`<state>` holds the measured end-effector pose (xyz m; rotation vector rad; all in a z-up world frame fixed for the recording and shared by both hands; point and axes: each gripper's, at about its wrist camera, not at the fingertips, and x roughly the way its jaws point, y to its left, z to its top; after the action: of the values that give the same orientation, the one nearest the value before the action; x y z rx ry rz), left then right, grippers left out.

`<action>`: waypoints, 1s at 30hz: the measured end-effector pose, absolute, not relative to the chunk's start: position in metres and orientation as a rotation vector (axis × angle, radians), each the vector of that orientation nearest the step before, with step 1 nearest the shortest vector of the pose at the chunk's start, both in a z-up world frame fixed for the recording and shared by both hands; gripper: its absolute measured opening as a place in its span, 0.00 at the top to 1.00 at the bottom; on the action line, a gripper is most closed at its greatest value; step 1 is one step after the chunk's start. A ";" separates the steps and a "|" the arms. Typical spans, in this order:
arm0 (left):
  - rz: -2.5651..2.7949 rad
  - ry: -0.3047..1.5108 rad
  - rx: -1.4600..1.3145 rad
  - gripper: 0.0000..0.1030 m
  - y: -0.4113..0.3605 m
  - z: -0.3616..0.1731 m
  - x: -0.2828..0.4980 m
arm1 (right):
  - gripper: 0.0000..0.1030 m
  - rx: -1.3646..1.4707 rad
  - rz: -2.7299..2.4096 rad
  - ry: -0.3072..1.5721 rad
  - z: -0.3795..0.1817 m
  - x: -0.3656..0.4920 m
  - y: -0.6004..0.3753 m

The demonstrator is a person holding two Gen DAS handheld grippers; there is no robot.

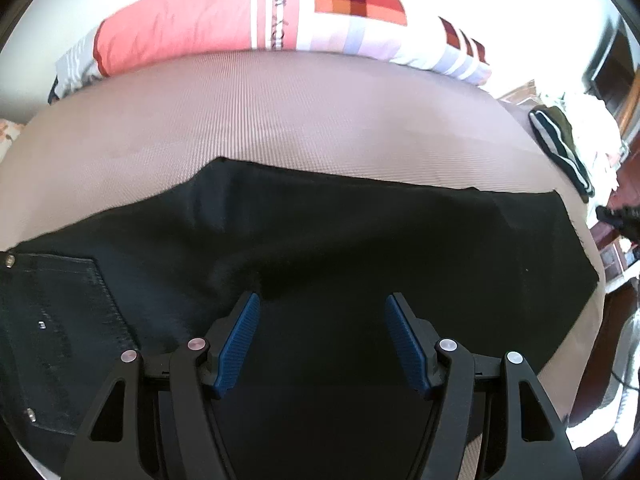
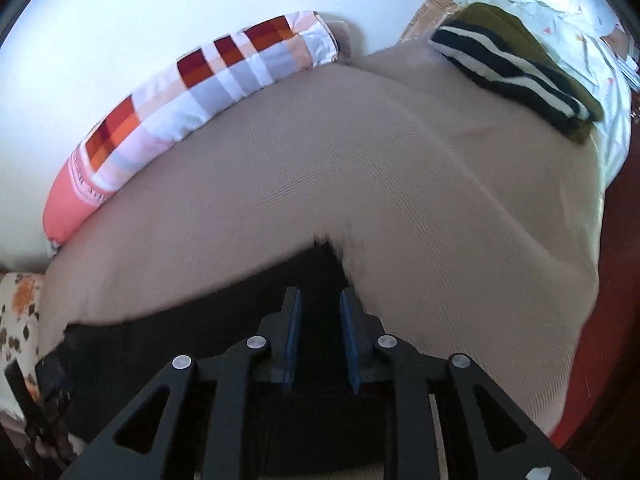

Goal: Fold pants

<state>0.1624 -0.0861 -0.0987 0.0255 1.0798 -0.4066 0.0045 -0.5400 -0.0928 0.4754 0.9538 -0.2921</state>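
Black denim covers the near part of the bed: the pants [image 1: 320,232] lie flat on a beige ribbed bedspread [image 1: 280,120], a back pocket [image 1: 52,320] with small metal rivets showing at the left end and a straight cut edge at the far right. Over them the left gripper [image 1: 322,312] hangs with its blue pads [image 1: 236,344] wide apart and nothing pinched between them. The right gripper [image 2: 318,308] sits above the far corner of the dark cloth, its fingers a narrow gap apart; the fabric lies beneath them and does not look clamped. Against the white wall [image 2: 120,40] a long pillow [image 2: 192,92] in pink, red, orange and grey checks runs along the back of the bed. Off to the right rests a folded pile of clothes [image 2: 516,68], striped black and white with olive green on top.
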 end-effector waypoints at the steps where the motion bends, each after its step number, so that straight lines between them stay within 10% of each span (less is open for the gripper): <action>1: -0.418 1.073 0.029 0.36 -0.085 -0.096 0.159 | 0.80 0.474 -0.300 0.963 -0.094 -0.006 -0.535; 20: -0.380 1.097 -0.002 0.36 -0.025 -0.102 0.128 | 0.81 0.425 -0.417 1.110 -0.133 -0.056 -0.497; 30: -0.193 1.004 -0.086 0.36 0.042 -0.086 0.156 | 0.79 0.287 0.130 1.079 -0.082 0.075 -0.351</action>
<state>0.1558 0.0421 -0.0856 -0.0856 1.0039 -0.1926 0.0745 -0.3507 -0.0825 0.2869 1.0786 0.1301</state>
